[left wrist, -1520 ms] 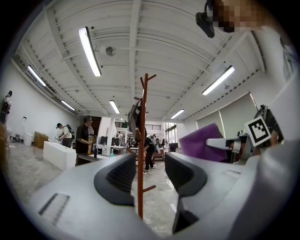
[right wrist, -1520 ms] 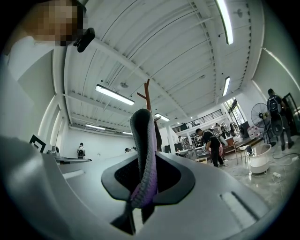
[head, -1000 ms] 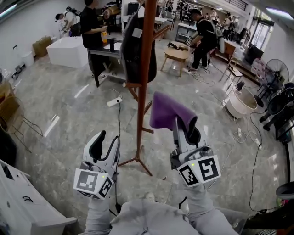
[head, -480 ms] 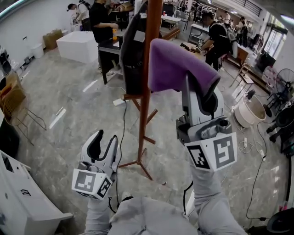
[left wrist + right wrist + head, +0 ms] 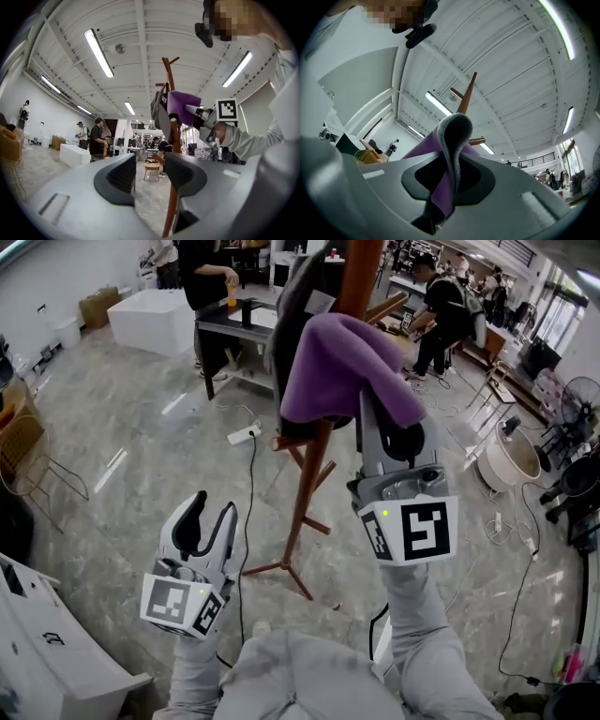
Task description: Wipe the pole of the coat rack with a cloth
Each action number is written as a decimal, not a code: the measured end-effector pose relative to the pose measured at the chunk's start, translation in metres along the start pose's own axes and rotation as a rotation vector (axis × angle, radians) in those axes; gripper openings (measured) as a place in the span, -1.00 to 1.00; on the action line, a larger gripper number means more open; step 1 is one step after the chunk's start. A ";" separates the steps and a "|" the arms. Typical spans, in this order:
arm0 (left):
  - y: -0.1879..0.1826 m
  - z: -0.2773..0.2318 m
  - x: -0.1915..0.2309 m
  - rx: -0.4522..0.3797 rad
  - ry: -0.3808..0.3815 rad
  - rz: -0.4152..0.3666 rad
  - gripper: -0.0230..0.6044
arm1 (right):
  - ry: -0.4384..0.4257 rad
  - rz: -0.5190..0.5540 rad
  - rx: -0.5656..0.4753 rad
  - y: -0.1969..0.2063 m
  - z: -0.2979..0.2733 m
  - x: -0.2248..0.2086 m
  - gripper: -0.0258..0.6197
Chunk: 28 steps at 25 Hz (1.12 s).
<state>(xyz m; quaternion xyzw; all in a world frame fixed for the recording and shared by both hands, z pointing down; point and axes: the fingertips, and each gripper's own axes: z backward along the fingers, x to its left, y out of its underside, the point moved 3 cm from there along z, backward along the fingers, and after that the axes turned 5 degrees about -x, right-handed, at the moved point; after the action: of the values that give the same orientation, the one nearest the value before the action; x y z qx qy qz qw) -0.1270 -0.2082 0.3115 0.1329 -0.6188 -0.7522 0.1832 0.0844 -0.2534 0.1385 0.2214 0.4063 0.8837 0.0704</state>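
Pressing closer than a moment ago, my right claw [image 5: 392, 437] clamps the purple cloth [image 5: 342, 367] against the pole [image 5: 312, 474] at 12 o'clock. My left claw [image 5: 212, 517] gapes empty at 8 o'clock, and a dark coat [image 5: 296, 301] hangs behind.

White box [image 5: 155, 320], floor fan [image 5: 574, 395], power strip [image 5: 246, 434]

Open floor [image 5: 122, 427] left of left tongs [image 5: 211, 512]; jaws parted, gap between them free. Pole [image 5: 312, 474] just right of left tongs, standing between both tongs. Right tongs [image 5: 392, 437] closed on cloth [image 5: 342, 362]; cloth lying against pole directly ahead. Dark coat [image 5: 295, 301] hanging beyond cloth. Splayed legs [image 5: 298, 582] on floor below, between tongs. Bare floor right of right tongs.
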 end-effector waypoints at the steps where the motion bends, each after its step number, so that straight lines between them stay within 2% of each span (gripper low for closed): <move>1: 0.003 -0.001 0.003 0.004 0.001 0.004 -0.28 | 0.000 0.001 0.012 0.007 0.001 0.004 -0.77; 5: 0.011 -0.010 0.006 0.023 0.020 0.012 -0.28 | 0.015 -0.018 0.057 0.031 0.010 0.010 -0.77; 16: 0.019 -0.017 0.003 0.048 0.047 0.011 -0.28 | 0.061 -0.175 0.203 0.097 0.058 0.030 -0.77; 28: 0.031 -0.014 0.006 0.093 0.035 0.008 -0.27 | 0.049 -0.228 0.484 0.193 0.122 0.075 -0.77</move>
<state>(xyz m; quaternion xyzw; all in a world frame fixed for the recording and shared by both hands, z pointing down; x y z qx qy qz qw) -0.1227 -0.2279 0.3392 0.1519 -0.6504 -0.7195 0.1905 0.0832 -0.2737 0.3780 0.1632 0.6297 0.7523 0.1044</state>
